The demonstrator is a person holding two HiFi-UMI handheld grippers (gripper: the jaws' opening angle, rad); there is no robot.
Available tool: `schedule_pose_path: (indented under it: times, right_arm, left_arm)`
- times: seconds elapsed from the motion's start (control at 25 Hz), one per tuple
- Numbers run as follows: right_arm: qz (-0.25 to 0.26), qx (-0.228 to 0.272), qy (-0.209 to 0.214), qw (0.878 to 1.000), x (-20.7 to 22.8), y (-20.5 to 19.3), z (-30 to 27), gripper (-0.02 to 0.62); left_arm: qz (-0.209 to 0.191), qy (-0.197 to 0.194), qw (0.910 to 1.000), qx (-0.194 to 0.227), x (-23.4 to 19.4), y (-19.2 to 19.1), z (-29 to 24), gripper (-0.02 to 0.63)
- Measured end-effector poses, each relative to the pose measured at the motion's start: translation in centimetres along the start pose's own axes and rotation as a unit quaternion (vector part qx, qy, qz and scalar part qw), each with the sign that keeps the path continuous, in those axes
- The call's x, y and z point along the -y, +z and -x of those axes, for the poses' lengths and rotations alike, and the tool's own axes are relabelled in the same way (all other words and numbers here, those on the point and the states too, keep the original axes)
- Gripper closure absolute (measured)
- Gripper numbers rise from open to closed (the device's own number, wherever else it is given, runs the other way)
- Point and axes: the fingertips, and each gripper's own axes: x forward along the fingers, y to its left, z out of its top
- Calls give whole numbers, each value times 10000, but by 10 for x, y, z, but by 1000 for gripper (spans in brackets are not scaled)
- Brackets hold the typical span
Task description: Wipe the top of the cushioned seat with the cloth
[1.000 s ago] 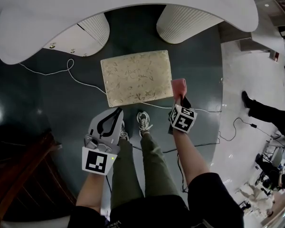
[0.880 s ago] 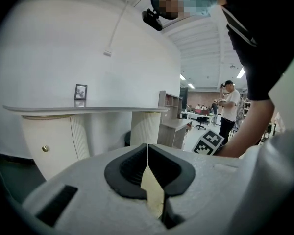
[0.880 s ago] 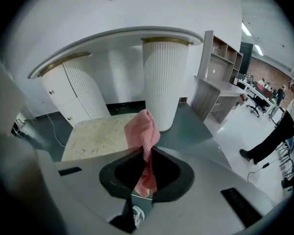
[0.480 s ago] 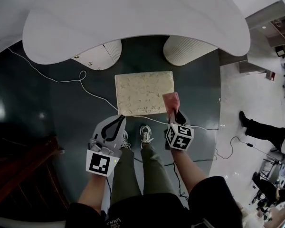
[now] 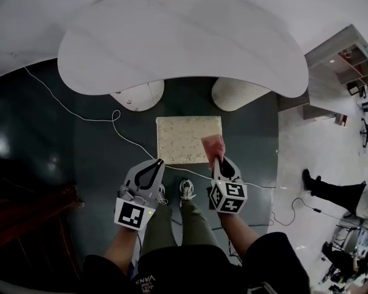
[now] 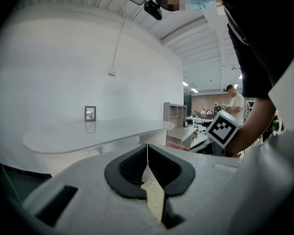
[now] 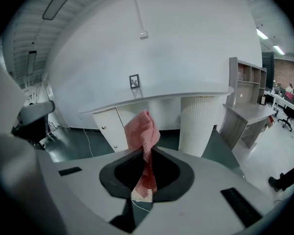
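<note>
The cushioned seat (image 5: 187, 139) is a pale beige square on the dark floor, straight ahead of my feet. My right gripper (image 5: 217, 159) is shut on the pink cloth (image 5: 213, 146), held up over the seat's near right corner. In the right gripper view the cloth (image 7: 143, 136) stands up from the closed jaws of my right gripper (image 7: 146, 155). My left gripper (image 5: 159, 163) hangs near the seat's near left corner, shut with nothing in it. In the left gripper view the jaws of my left gripper (image 6: 147, 148) meet in a thin line.
A large white curved table (image 5: 183, 41) on two ribbed white pedestals (image 5: 239, 93) stands beyond the seat. A white cable (image 5: 113, 124) trails across the floor to the seat's left. Another person's legs (image 5: 328, 188) are at the right. A dark wooden piece (image 5: 24, 216) sits at lower left.
The head view has pulled back and up, so the seat looks smaller and farther. Both grippers have drawn closer together, the right one keeping the cloth by the seat's near right corner.
</note>
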Motion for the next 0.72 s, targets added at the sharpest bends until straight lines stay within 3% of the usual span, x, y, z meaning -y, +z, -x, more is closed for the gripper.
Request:
schedule_pose_path:
  times: [0.36,0.72]
  right_arm:
    - [7,557,370,9978,-38,59,62,558]
    - [194,902,683,9934,-73,91,118,558]
  left_arm:
    - [-335,-219,9987,308,5,56,25,586]
    - [-677,-536,9954,415,16,98,47,586]
